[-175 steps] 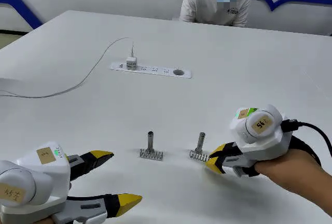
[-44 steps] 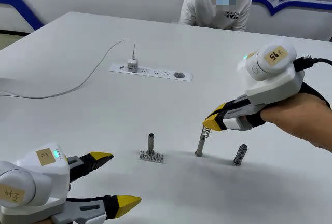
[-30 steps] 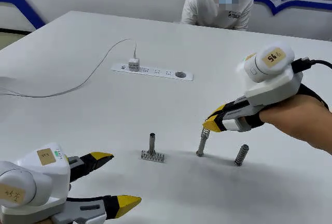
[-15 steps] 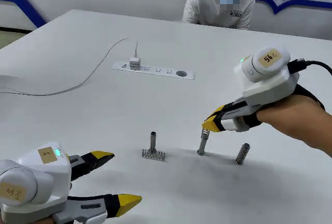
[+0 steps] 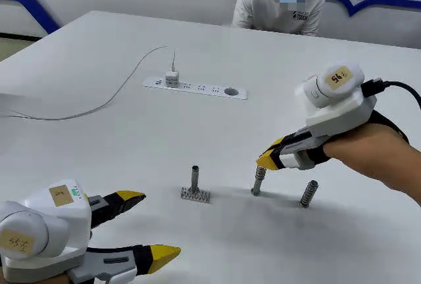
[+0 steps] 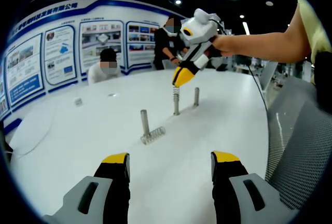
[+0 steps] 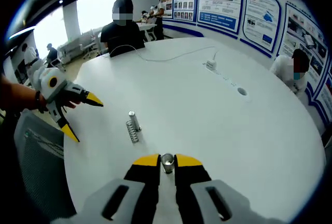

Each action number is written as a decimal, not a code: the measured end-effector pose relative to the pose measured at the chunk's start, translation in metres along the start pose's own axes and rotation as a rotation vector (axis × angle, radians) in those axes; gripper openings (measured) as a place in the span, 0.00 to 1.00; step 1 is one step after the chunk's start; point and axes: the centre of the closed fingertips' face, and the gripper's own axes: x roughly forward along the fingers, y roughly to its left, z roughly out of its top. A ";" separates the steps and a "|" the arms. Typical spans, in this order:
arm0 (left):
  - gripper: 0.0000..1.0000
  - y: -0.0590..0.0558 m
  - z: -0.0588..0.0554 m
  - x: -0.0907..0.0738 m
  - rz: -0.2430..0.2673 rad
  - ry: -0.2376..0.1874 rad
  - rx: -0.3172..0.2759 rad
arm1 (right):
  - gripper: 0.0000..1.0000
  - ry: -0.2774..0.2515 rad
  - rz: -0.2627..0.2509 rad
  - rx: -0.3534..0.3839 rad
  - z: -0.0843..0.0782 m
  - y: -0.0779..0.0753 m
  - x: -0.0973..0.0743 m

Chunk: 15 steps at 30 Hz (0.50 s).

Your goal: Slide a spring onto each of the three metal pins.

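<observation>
Three metal pins stand on the white table (image 5: 99, 133). The left pin (image 5: 195, 177) is bare, and a spring (image 5: 195, 195) lies at its foot. Over the upper part of the middle pin (image 5: 256, 184) sits a spring (image 5: 260, 173), and my right gripper (image 5: 266, 161) is shut on its top end. The right gripper view looks down on that spring (image 7: 167, 162) between the nearly closed jaws of the right gripper (image 7: 167, 161). The right pin (image 5: 308, 193) wears a spring. My left gripper (image 5: 148, 226) rests open at the near left, nothing in it.
A white power strip (image 5: 195, 89) with a plugged-in charger (image 5: 172, 77) and a cable lies further back. A person (image 5: 279, 1) sits at the far side of the table. In the left gripper view my left gripper (image 6: 170, 157) faces the pins.
My right gripper took the spring from the table by the middle pin, lifted it to that pin's top and has been lowering it along the pin. My left gripper stayed still.
</observation>
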 end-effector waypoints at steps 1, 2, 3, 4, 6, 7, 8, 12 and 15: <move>0.65 0.000 0.000 0.000 0.001 0.000 -0.001 | 0.12 0.002 0.001 0.002 -0.001 0.000 0.001; 0.65 0.000 0.000 0.000 0.001 0.000 -0.001 | 0.12 0.003 0.001 0.002 -0.002 0.000 0.001; 0.65 0.000 0.000 0.000 0.001 0.000 -0.002 | 0.12 0.003 0.001 0.003 -0.002 0.000 0.002; 0.65 0.000 0.000 0.000 0.001 0.000 -0.002 | 0.12 0.004 0.001 0.005 -0.003 0.000 0.003; 0.65 0.000 0.000 0.000 0.000 0.001 -0.001 | 0.12 0.005 0.002 0.008 -0.004 -0.001 0.004; 0.65 0.000 -0.001 0.000 0.000 0.002 -0.002 | 0.12 0.006 0.002 0.010 -0.004 -0.001 0.004; 0.64 0.000 -0.001 0.000 0.000 0.002 -0.002 | 0.12 0.007 0.002 0.011 -0.005 0.000 0.005; 0.64 0.000 -0.001 0.000 -0.001 0.002 -0.003 | 0.12 0.013 0.004 0.013 -0.007 0.001 0.006; 0.64 0.000 -0.001 0.001 -0.001 0.003 -0.002 | 0.12 0.015 0.005 0.014 -0.008 0.001 0.007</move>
